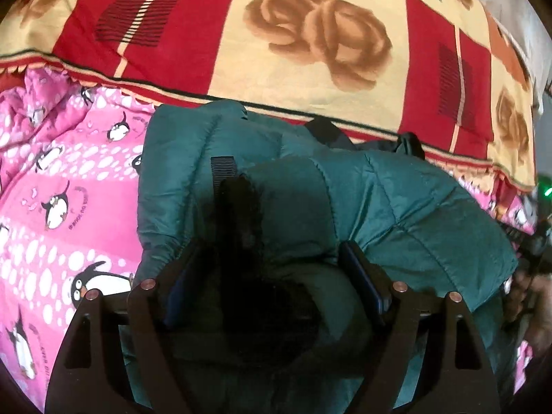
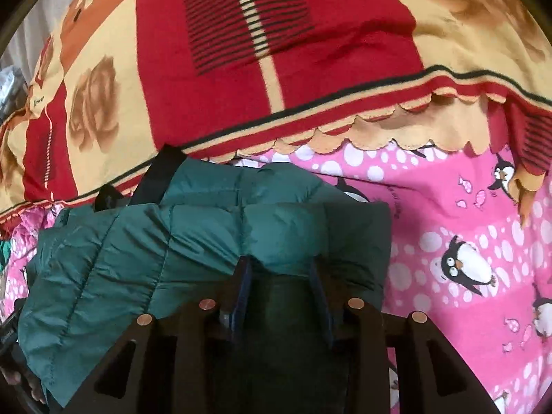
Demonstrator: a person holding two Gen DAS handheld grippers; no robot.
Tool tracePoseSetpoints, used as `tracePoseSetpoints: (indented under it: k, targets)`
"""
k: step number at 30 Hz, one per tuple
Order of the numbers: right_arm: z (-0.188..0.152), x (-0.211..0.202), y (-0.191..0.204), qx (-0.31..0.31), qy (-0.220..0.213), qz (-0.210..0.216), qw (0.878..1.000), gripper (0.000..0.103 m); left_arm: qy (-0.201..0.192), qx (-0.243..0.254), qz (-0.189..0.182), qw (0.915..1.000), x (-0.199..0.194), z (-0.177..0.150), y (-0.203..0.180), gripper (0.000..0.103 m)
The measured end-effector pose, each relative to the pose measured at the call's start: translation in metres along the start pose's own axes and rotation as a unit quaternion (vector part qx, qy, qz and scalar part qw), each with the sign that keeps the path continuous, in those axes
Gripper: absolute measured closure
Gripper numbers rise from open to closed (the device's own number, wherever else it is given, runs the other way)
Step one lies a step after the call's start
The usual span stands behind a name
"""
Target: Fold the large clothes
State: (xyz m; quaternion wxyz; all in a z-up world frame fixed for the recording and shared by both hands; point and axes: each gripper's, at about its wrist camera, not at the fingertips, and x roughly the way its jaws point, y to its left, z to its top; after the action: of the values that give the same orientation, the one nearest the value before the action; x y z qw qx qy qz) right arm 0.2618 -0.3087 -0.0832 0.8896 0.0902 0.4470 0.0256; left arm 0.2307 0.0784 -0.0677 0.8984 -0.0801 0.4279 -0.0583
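Note:
A dark green quilted puffer jacket lies bunched on the pink penguin-print sheet. My left gripper has its jaws set around a thick fold of the jacket with black fur trim between them. In the right wrist view the jacket fills the lower left. My right gripper is closed on a puffy fold of the jacket at its right end. The jacket's lower part is hidden under both grippers.
A red and cream rose-print blanket covers the far side of the bed, its scalloped edge overlapping the pink sheet. A black strap sticks out at the jacket's far edge.

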Motion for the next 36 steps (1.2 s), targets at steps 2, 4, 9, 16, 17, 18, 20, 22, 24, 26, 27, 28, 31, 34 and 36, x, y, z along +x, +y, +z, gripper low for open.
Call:
tracePoseSetpoints:
  k: [2,4,9,16,17,18,20,22,24,26,27,28,31,34,36]
  targets:
    - [0.005,-0.027,0.011,-0.001,-0.043,-0.006,0.999,0.07,0.003,0.006,0.012,0.9999,-0.001,0.001,-0.004,0.023]
    - [0.008,-0.051,0.03,-0.009,-0.082,0.028,0.996,0.07,0.003,0.008,0.018,0.9998,-0.002,0.001,-0.006,0.023]
    - [-0.01,-0.056,0.096,-0.073,-0.058,0.112,0.989,0.07,0.001,0.006,0.016,0.9999,-0.002,-0.001,-0.004,0.023]
    - [-0.044,-0.01,0.113,-0.116,0.014,0.085,0.99,0.066,-0.006,0.002,0.009,0.9999,-0.005,0.0,-0.002,0.023]
    - [-0.044,-0.01,0.114,-0.114,0.016,0.088,0.989,0.066,-0.011,0.0,0.006,0.9999,-0.008,0.0,-0.002,0.023]
    - [-0.043,-0.012,0.114,-0.114,0.014,0.089,0.989,0.066,-0.019,-0.001,0.003,0.9998,-0.012,0.002,-0.002,0.023]
    - [-0.04,-0.026,0.115,-0.119,-0.007,0.085,0.989,0.066,-0.052,-0.012,0.0,0.9986,-0.028,0.007,-0.001,0.023]
    - [-0.037,-0.048,0.116,-0.123,-0.042,0.082,0.988,0.066,-0.095,-0.026,-0.015,0.995,-0.048,0.011,-0.001,0.023]
    - [-0.035,-0.067,0.116,-0.121,-0.071,0.071,0.988,0.066,-0.117,-0.028,-0.051,0.9915,-0.061,0.015,-0.006,0.023]
    - [-0.035,-0.082,0.105,-0.1,-0.079,0.022,0.992,0.066,-0.108,-0.016,-0.07,0.9916,-0.061,0.016,-0.017,0.023]
    - [-0.036,-0.084,0.099,-0.085,-0.079,0.001,0.993,0.066,-0.094,-0.004,-0.071,0.993,-0.056,0.016,-0.024,0.023]
    - [-0.038,-0.086,0.089,-0.069,-0.076,-0.018,0.995,0.066,-0.066,0.016,-0.065,0.9956,-0.046,0.013,-0.036,0.023]
    - [-0.047,-0.07,0.063,-0.034,-0.028,-0.006,0.999,0.066,-0.005,0.062,-0.017,0.9979,-0.015,0.003,-0.055,0.023]
    - [-0.059,-0.041,0.053,-0.026,0.025,0.021,0.999,0.065,-0.001,0.092,0.01,0.9957,-0.008,-0.003,-0.063,0.022]
    - [-0.062,-0.041,0.053,-0.04,0.014,0.018,0.999,0.065,0.003,0.088,0.006,0.9961,-0.008,-0.003,-0.061,0.022]
